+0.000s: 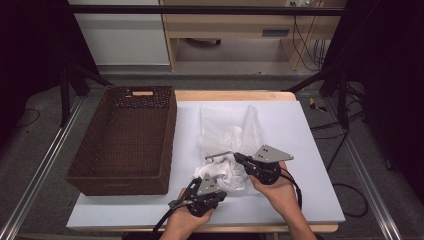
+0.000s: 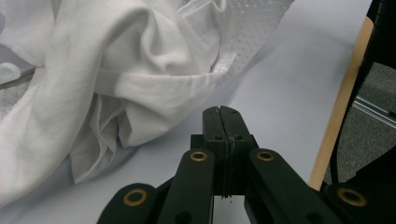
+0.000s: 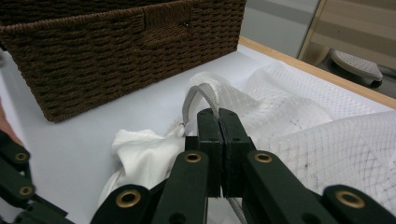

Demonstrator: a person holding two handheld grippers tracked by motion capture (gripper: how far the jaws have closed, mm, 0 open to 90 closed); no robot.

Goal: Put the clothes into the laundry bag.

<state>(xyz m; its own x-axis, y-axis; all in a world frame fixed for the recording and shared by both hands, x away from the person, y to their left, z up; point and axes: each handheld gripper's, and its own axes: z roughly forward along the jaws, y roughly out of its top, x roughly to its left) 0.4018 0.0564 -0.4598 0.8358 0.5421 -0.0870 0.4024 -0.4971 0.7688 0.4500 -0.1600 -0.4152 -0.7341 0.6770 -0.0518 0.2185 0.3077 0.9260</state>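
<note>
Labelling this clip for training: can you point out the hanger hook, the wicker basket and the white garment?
hanger hook (image 3: 201, 94), right gripper view, on the grey curved top.
wicker basket (image 1: 120, 177), high view, on its near outer wall.
white garment (image 2: 140, 60), left gripper view, on a smooth fold.

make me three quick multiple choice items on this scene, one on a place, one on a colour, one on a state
1. Where does the wicker basket stand, seen from the high view?
A. left of the white garment
B. right of it
C. on top of it

2. What colour is the basket?
A. white
B. dark brown
C. blue

3. How do the right tool's jaws stand?
A. wide open, nothing between them
B. shut on the grey hanger hook
C. shut on the basket rim

Key: 1 A, the basket is on the table's left; 2 B, dark brown weave; 3 B, the hook bends out from the closed jaws.
</note>
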